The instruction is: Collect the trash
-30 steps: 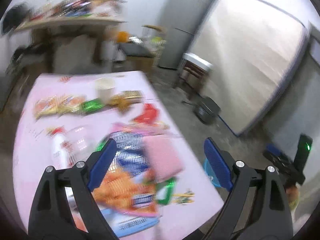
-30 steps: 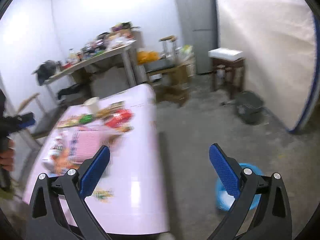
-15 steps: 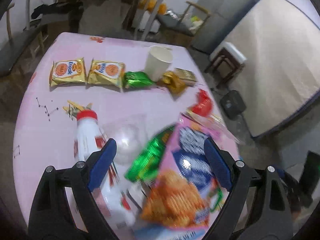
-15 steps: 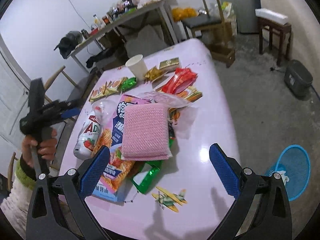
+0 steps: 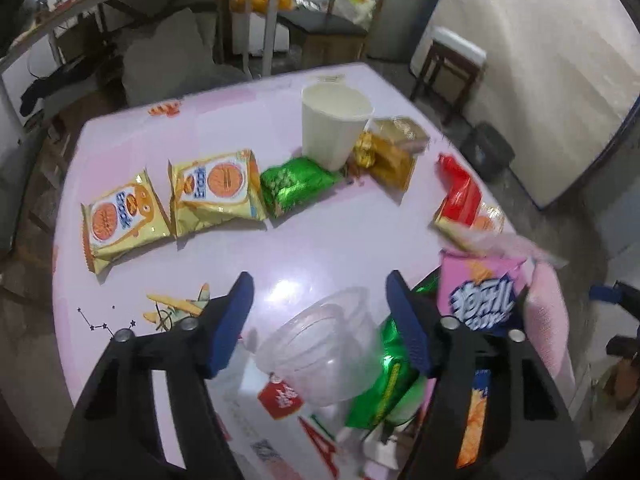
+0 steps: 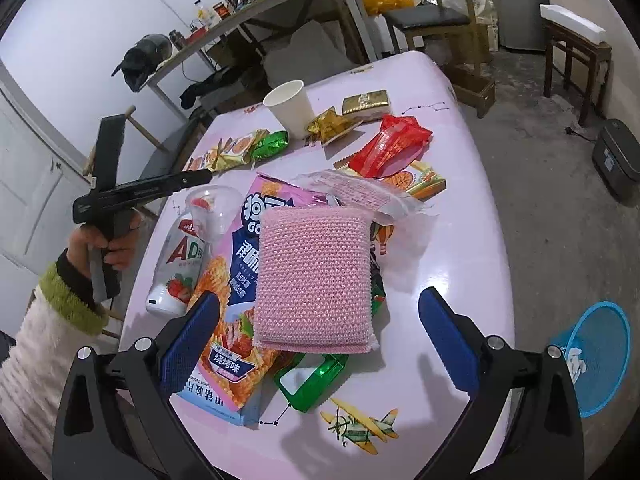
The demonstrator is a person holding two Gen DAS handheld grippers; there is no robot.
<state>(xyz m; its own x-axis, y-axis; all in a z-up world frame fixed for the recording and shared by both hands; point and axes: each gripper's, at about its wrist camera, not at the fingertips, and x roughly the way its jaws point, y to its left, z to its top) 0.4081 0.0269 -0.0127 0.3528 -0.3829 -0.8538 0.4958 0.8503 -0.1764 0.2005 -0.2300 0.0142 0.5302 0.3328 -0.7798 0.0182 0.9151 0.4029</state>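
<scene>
A pink table (image 5: pixel 312 240) holds scattered wrappers. My left gripper (image 5: pixel 320 312) is open and hovers just above a clear plastic cup (image 5: pixel 320 352) lying on a white drink bottle (image 6: pixel 180 264). My right gripper (image 6: pixel 316 336) is open and empty, with a pink sponge (image 6: pixel 316 276) between its fingers; the sponge rests on a chip bag (image 6: pixel 236 320) and a green wrapper (image 6: pixel 312 380). Farther off lie two yellow cracker packs (image 5: pixel 124 216), a green packet (image 5: pixel 296 184), a paper cup (image 5: pixel 336 124), gold wrappers (image 5: pixel 388 156) and a red wrapper (image 6: pixel 392 144).
A blue mesh bin (image 6: pixel 596 360) stands on the floor right of the table. A dark box (image 6: pixel 616 156) sits on the floor farther right. A chair (image 6: pixel 440 24), a stool (image 6: pixel 576 52) and a cluttered long bench (image 6: pixel 256 4) stand behind the table.
Both grippers swung from facing the room to over the table. The left moved forward above the clear cup; the right came closer to the pink sponge. Both stayed open.
</scene>
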